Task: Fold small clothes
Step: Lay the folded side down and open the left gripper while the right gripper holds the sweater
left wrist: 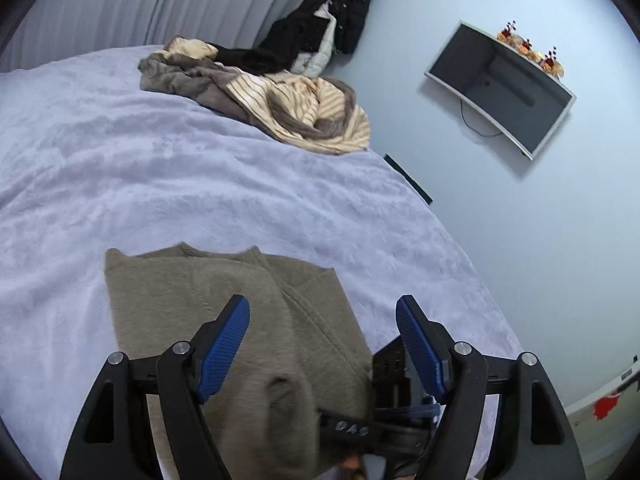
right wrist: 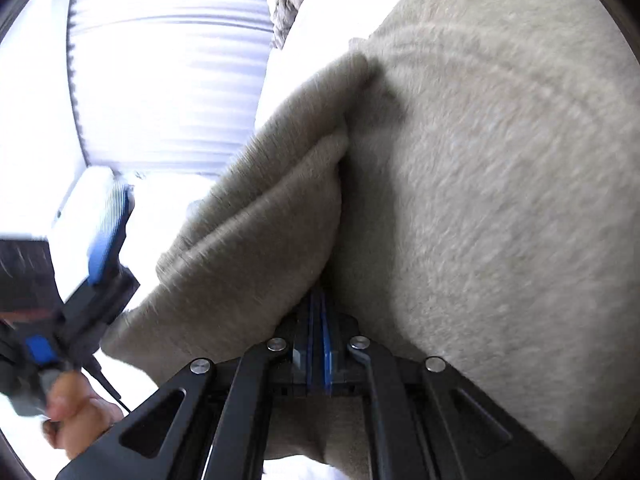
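While the right gripper (right wrist: 316,320) was clamped tight on a bunched fold of the taupe knit garment (left wrist: 224,304), its blue pads (right wrist: 326,356) pressed together with cloth pinched between them, the left gripper (left wrist: 322,308) hung above the same garment with its jaws spread wide and nothing caught between them. That pairing read as a handover within a fold: one side pinning the doubled edge so it would not slip, the other free to take a new hold. In the right wrist view the fabric rose in a thick, layered ridge straight out of the closed jaws, and the other tool showed blurred at the lower left, with a person's hand (right wrist: 76,412) on its grip.

The garment lay partly folded at the near edge of the bed (left wrist: 120,184), on a pale lilac plush cover. Well apart, at the far side, sat a heap of unfolded clothes (left wrist: 280,100), striped cream and grey-brown, probably waiting their turn. Beyond hung dark jackets (left wrist: 344,12), pleated curtains (left wrist: 160,4), and a wall-mounted screen (left wrist: 500,84) on a light blue wall (left wrist: 520,260).
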`<action>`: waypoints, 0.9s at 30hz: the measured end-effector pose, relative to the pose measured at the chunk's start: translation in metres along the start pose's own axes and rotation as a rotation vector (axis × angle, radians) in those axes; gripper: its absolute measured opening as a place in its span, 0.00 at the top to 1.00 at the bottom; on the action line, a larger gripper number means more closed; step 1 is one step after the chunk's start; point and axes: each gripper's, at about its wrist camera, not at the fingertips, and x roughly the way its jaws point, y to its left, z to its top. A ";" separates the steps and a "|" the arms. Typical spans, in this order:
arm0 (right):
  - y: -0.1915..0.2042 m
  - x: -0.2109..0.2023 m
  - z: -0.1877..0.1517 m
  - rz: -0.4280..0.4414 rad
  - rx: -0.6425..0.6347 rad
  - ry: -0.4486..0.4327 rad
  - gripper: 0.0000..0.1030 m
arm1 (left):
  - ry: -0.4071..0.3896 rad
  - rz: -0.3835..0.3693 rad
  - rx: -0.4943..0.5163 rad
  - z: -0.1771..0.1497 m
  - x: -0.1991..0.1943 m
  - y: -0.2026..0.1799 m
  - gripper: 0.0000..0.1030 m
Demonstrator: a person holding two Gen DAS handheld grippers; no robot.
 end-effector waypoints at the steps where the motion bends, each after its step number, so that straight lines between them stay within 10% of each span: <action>1: -0.002 -0.004 0.003 0.020 0.023 -0.020 0.91 | -0.029 0.025 -0.024 -0.001 -0.010 0.010 0.26; 5: -0.017 -0.021 0.016 0.106 0.133 -0.068 0.71 | -0.101 0.172 -0.142 -0.014 -0.037 0.062 0.26; 12: -0.011 -0.031 0.016 0.240 0.216 -0.087 0.24 | 0.012 0.282 -0.362 -0.075 -0.019 0.141 0.26; 19: 0.026 -0.007 0.043 -0.122 -0.046 0.081 0.24 | 0.035 0.287 -0.415 -0.108 -0.021 0.159 0.26; 23: 0.037 0.022 0.061 -0.160 -0.096 0.183 0.27 | 0.028 0.292 -0.428 -0.113 -0.031 0.164 0.26; 24: 0.039 0.030 0.065 -0.161 -0.104 0.199 0.39 | 0.027 0.294 -0.431 -0.115 -0.032 0.164 0.26; 25: 0.030 0.024 0.053 -0.175 -0.119 0.207 0.76 | 0.027 0.296 -0.432 -0.116 -0.033 0.164 0.26; 27: 0.042 0.025 0.059 -0.188 -0.181 0.192 0.86 | 0.025 0.295 -0.424 -0.116 -0.035 0.161 0.26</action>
